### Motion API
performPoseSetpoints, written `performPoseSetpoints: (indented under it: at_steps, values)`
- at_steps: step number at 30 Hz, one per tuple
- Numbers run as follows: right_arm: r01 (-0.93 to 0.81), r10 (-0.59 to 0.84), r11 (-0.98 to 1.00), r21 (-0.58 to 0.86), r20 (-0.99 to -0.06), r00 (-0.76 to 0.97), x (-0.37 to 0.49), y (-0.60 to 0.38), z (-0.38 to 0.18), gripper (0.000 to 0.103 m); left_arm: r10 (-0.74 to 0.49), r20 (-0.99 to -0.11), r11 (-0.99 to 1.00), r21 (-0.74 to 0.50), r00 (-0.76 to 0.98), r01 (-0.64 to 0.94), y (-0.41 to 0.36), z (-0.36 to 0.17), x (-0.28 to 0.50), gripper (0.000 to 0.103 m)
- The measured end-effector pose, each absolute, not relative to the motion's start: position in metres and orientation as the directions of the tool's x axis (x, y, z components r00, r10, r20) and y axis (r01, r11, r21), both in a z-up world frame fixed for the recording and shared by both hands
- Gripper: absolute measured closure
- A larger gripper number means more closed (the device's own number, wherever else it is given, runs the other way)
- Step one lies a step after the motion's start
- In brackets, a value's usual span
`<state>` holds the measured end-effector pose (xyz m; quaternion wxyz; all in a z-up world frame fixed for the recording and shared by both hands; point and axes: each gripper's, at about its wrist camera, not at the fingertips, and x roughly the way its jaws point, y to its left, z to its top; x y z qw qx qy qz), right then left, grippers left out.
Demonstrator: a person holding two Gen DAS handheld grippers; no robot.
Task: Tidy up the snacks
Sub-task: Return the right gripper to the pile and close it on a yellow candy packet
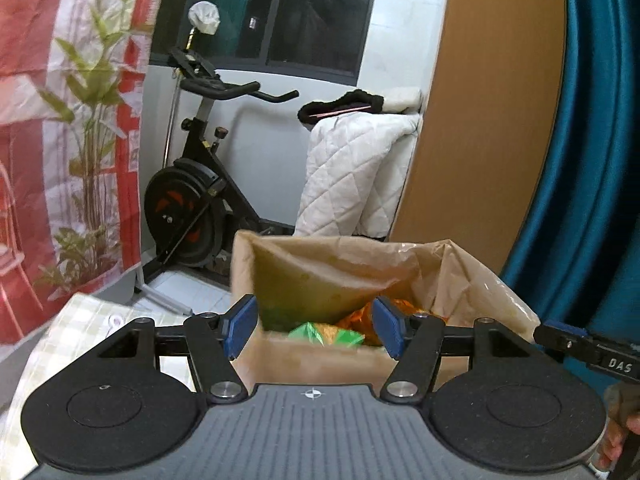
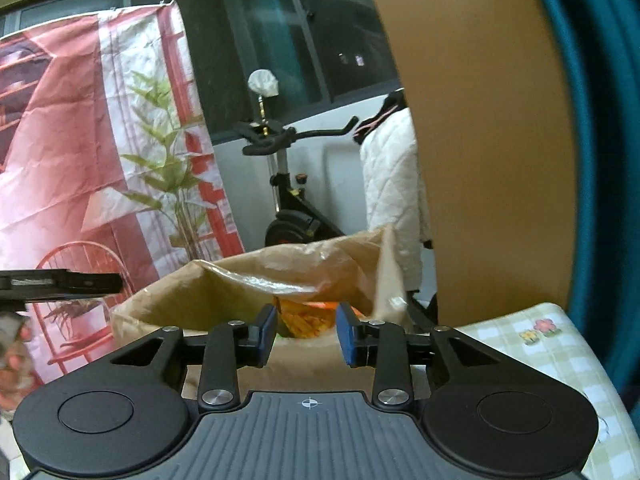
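Left gripper (image 1: 314, 330): jaws released, blue pads wide apart, nothing between them; positioned at near rim of brown paper bag (image 1: 320, 264). Right gripper (image 2: 306, 336): jaws released, gap narrower than left, nothing gripped; also at bag rim, pointing into opening.

Bag stands upright w/ mouth open on counter w/ checked cloth (image 2: 560, 344). Snacks are inside the bag: green packet (image 1: 324, 334) lies next to orange packet (image 1: 360, 316), both low in the bag; orange packet also visible in right wrist view betw. the pads.

Right gripper's finger shows at right edge of left wrist view, beside bag; a hand (image 1: 622, 436) below it.

Bkgd: exercise bike (image 1: 200, 200), white quilted blanket (image 1: 352, 176), red printed backdrop (image 1: 60, 140), teal curtain (image 1: 592, 160).
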<state>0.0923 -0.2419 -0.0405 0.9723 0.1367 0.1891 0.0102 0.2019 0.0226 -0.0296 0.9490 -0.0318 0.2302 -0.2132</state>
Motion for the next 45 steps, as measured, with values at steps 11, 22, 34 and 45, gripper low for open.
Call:
performPoseSetpoints:
  at_steps: [11,22,34,45]
  values:
    - [0.1,0.096,0.953,0.285,-0.601,0.793,0.074,-0.238,-0.14,0.069,-0.369,-0.563,0.929,-0.2,0.739,0.312,0.056,-0.1,0.174,0.038]
    - [0.133,0.149,0.938,0.321,-0.718,0.68,0.082,-0.218,-0.189,0.075,-0.379,-0.614,0.925,-0.232,0.693,0.3,0.061,-0.135,0.166,0.038]
    - [0.156,0.12,0.938,0.31,-0.711,0.693,0.088,-0.225,-0.181,0.068,-0.393,-0.642,0.92,-0.278,0.658,0.278,0.06,-0.157,0.16,0.04]
    - [0.248,0.027,0.934,0.258,-0.741,0.671,0.13,-0.228,-0.211,0.062,-0.375,-0.639,0.927,-0.263,0.672,0.267,0.057,-0.159,0.156,0.041]
